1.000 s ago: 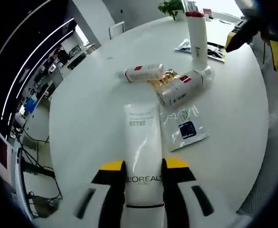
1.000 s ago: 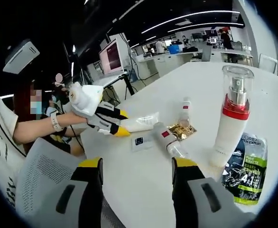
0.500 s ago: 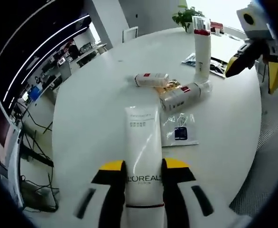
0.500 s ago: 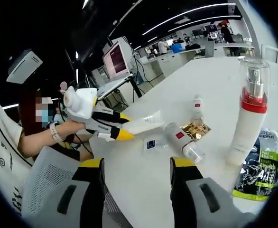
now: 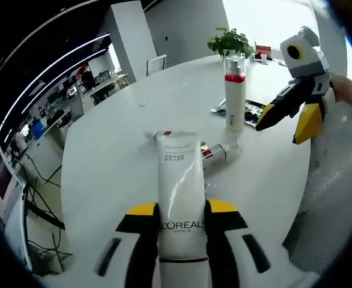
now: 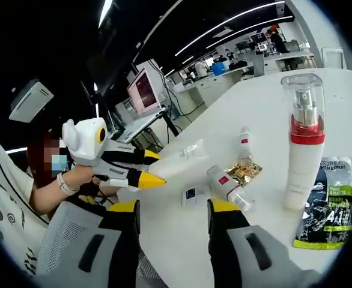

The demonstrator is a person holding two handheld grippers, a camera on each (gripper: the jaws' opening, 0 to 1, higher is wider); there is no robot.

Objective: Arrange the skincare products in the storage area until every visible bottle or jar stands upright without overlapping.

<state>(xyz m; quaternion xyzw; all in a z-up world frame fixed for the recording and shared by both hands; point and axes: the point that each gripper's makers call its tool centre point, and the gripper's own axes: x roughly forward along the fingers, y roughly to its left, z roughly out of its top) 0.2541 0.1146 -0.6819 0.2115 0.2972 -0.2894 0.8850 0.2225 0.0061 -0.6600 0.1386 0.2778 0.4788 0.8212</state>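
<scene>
While the left tongs (image 5: 176, 219) pinch a white tube (image 5: 179, 180) above the table (image 5: 110, 150), the right tongs (image 6: 171, 210) hang spread near a standing pump bottle (image 6: 302, 144).

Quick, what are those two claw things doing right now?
Left gripper: shut on the white tube, lifted above the table.
Right gripper: open, holding nothing.
</scene>
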